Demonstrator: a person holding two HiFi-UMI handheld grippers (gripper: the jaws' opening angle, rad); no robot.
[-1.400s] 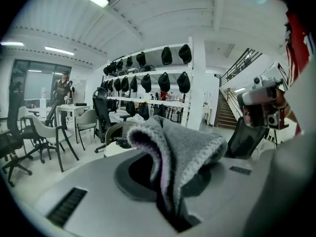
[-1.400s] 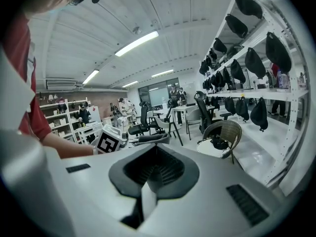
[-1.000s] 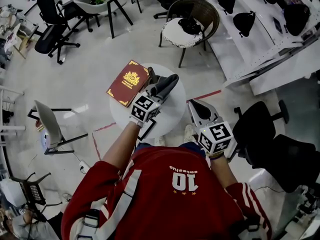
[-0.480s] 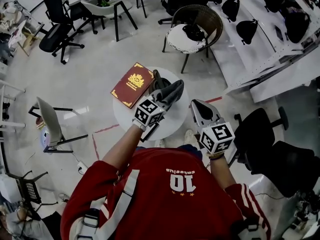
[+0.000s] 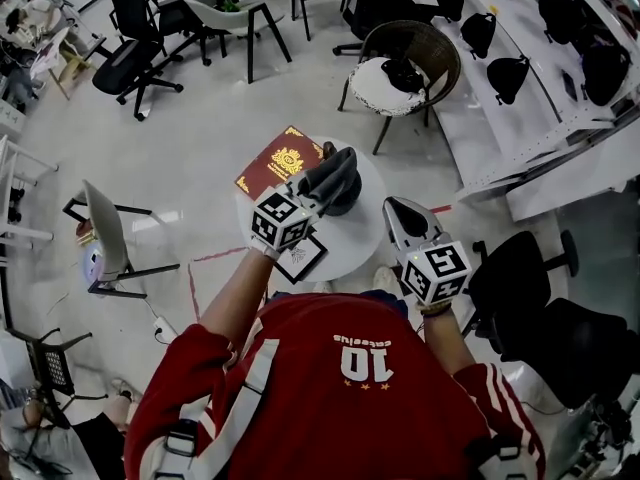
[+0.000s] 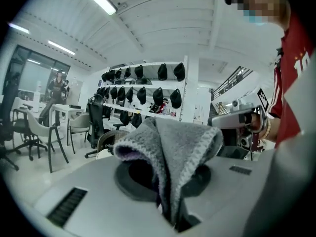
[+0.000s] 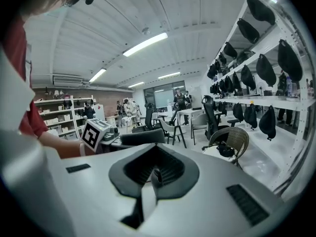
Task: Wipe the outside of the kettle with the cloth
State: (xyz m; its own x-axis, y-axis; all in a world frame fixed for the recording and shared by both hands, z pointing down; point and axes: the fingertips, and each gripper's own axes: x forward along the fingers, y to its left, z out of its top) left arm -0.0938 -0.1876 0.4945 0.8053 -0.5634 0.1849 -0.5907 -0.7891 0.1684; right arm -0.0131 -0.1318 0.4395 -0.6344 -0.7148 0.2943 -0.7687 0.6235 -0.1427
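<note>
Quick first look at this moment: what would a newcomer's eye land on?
The grey cloth stands out first, pinched in the left gripper and bunched above a small round white table. A red book with gold print lies at the table's far-left edge, next to a dark object, possibly the kettle, mostly hidden under the cloth. The right gripper hangs shut and empty off the table's right side.

A round white table (image 5: 358,240) carried a dark kettle (image 5: 347,204). A red book (image 5: 283,161) lay left of the kettle, overhanging the rim; a black-framed card (image 5: 300,258) lay nearer the person.
</note>
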